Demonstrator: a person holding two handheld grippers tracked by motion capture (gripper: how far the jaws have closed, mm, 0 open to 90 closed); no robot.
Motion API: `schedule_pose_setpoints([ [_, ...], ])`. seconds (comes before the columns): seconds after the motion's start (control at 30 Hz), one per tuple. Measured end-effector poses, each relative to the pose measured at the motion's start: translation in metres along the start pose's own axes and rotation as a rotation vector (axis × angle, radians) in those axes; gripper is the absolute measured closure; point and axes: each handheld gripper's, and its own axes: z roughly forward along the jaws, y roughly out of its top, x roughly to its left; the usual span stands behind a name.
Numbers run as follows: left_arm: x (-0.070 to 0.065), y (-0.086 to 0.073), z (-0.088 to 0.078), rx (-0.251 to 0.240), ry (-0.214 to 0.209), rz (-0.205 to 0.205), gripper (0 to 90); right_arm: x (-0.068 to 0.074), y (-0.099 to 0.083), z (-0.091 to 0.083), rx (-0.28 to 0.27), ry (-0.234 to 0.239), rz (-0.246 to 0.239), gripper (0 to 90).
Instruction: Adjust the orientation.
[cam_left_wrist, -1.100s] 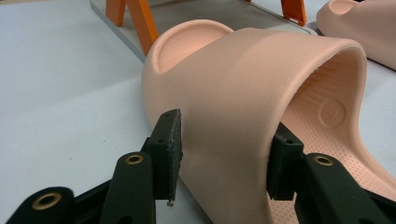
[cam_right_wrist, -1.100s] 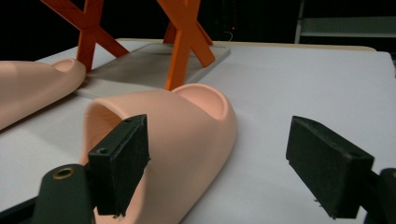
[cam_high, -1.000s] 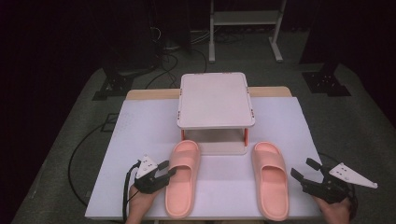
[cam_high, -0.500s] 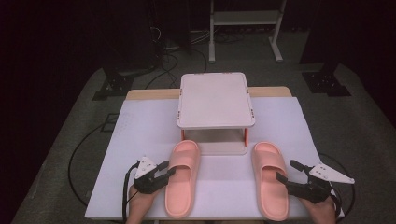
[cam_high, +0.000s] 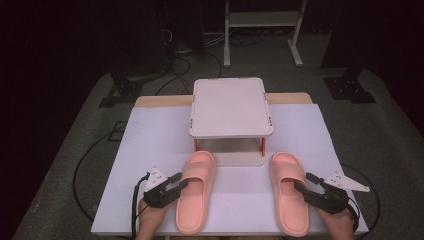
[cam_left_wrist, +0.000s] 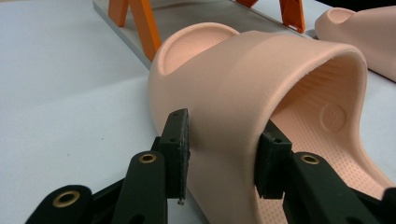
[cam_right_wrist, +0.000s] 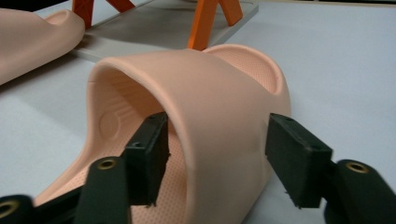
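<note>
Two pink slippers lie side by side on the white table (cam_high: 150, 140), toes pointing away. My left gripper (cam_high: 182, 182) is at the outer side of the left slipper (cam_high: 197, 192). In the left gripper view my left gripper (cam_left_wrist: 226, 154) has one pad outside and one inside the strap of the left slipper (cam_left_wrist: 243, 84); the jaws have just been closing and both pads press on it. My right gripper (cam_high: 301, 181) straddles the outer side of the right slipper (cam_high: 287, 197). In the right gripper view my right gripper (cam_right_wrist: 224, 158) has just been closing around the strap of the right slipper (cam_right_wrist: 210, 93), with small gaps still at the pads.
A low white stand (cam_high: 230, 105) with orange legs sits behind the slippers in the middle of the table. The other slipper (cam_right_wrist: 32, 32) lies off to the left in the right gripper view. Black cables trail over the dark floor at the left.
My right gripper has moved left onto the right slipper, and its jaws now straddle the strap and stand narrower. The left gripper stays at the left slipper.
</note>
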Motion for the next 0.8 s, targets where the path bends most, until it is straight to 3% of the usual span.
schedule_pose_setpoints([
  [0.17, -0.0006, 0.0, -0.0006, -0.015, -0.006, -0.014, 63.2, 0.0015, 0.0002, 0.0015, 0.015, -0.042, 0.003, 50.1],
  [0.43, -0.0008, 0.0006, -0.0017, -0.019, -0.019, -0.022, 65.0, 0.0035, 0.0005, -0.0021, 0.012, -0.102, -0.033, 64.2],
  [0.63, -0.002, 0.0014, -0.0024, -0.03, -0.037, -0.024, 67.4, 0.0037, 0.0011, -0.0055, 0.013, -0.11, -0.044, 72.9],
  [0.8, -0.0013, 0.0017, -0.004, -0.04, -0.046, -0.032, 68.9, 0.004, 0.0011, -0.0073, 0.02, -0.101, -0.046, 73.4],
])
